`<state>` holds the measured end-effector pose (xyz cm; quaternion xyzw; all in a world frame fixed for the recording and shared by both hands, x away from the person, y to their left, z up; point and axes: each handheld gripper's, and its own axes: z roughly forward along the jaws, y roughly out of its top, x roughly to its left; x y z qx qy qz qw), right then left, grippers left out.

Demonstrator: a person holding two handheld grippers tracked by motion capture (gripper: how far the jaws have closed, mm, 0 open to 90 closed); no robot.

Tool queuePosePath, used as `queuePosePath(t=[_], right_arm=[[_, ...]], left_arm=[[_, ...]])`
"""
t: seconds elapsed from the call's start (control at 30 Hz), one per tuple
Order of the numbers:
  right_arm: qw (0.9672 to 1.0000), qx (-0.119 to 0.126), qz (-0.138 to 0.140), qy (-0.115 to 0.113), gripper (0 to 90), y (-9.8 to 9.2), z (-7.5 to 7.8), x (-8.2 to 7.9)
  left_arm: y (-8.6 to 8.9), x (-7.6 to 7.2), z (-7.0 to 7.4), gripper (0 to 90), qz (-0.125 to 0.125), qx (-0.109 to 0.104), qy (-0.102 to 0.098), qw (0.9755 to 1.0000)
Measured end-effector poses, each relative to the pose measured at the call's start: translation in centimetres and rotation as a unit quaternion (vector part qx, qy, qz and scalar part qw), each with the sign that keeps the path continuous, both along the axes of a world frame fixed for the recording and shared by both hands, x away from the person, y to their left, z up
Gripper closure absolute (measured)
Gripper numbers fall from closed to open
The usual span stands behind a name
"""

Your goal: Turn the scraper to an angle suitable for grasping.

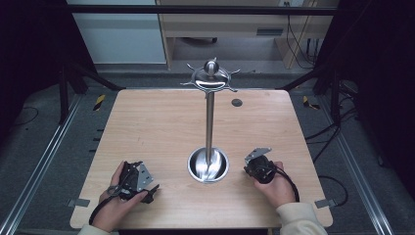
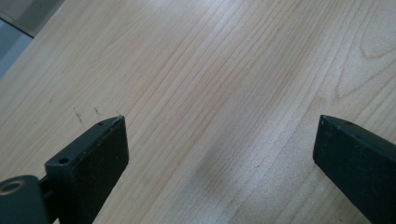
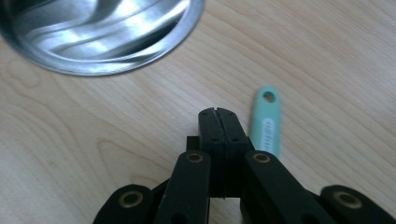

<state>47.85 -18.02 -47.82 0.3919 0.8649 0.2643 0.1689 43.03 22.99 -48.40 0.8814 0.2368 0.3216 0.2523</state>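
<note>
Right gripper (image 3: 218, 112), jaws pressed together empty, hovers beside a mint-green plastic utensil handle (image 3: 266, 122) near the round steel stand base (image 3: 102, 42); closed jaws risk nudging it away.

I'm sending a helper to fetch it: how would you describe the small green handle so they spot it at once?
Start at the steel stand's round base on the wooden table. Beside the shut right tool lies the mint-green handle, flat, with a hole at its end: the one coloured thing there.
</note>
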Motion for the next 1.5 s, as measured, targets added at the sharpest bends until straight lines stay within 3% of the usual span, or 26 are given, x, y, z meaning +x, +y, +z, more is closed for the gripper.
queuePosePath(t=[0.43,0.67,1.13,1.5], right_arm=[[0.9991,-0.008,-0.038,0.015,90.0,-0.8,-0.3,0.5],[0.9982,-0.022,-0.054,0.011,90.0,-1.0,-0.4,0.6],[0.9905,-0.022,-0.135,0.015,90.0,-3.1,-0.3,1.2],[0.9883,-0.011,-0.15,0.023,90.0,-4.1,-0.4,1.5]], left_arm=[[0.0,0.0,0.0,3.2,-0.001,-0.001,0.0,1.0],[0.0,0.0,0.0,3.2,-0.001,-0.001,0.0,1.0],[-0.1,0.0,0.0,3.2,-0.003,0.001,0.002,1.0],[0.0,0.1,-0.1,3.2,0.0,0.001,0.003,1.0]])
